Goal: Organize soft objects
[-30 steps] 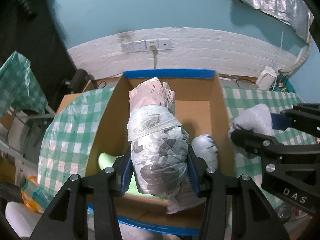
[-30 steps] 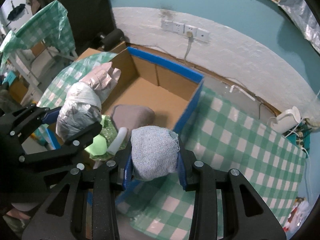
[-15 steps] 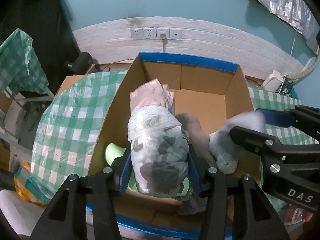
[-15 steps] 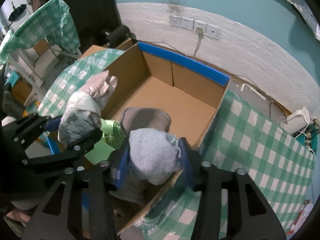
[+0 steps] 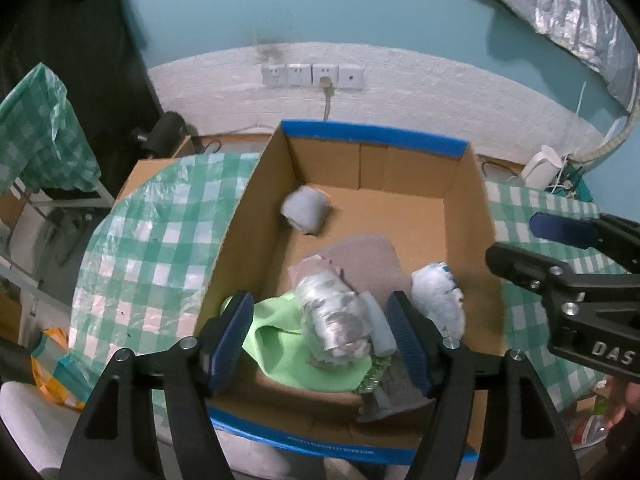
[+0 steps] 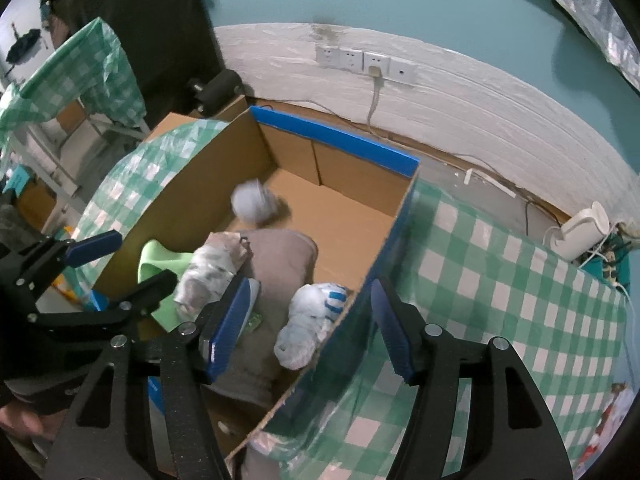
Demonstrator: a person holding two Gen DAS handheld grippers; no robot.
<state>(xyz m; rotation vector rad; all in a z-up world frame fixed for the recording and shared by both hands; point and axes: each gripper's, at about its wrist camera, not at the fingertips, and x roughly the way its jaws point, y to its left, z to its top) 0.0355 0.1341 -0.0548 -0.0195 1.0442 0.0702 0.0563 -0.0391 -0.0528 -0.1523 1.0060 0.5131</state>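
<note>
On the left, a green-and-white checked plastic tablecloth [image 5: 160, 240] is seen covering the table, with an open brown cardboard box with blue-taped rims [image 5: 376, 142] set on it. Above the near end of the box the left gripper [image 5: 320, 334] is held, its blue-padded jaws opening wide and nothing pressed between them. Below them, inside the box, a crumpled grey-and-white plastic-wrapped bundle [image 5: 334, 320] is seen lying on a light green cloth [image 5: 280, 344]. Further back, near the left wall of the box, a small pale grey fabric roll [image 5: 306, 212] is blurred, possibly in motion. A taupe cushion-like pad [image 6: 280, 256] lies at the centre of the floor, and a white plastic-bagged bundle with blue marks [image 6: 312, 320] rests against the right wall. The right gripper [image 6: 310, 330] is held over that wall, its jaws opening and gripping nothing.
</note>
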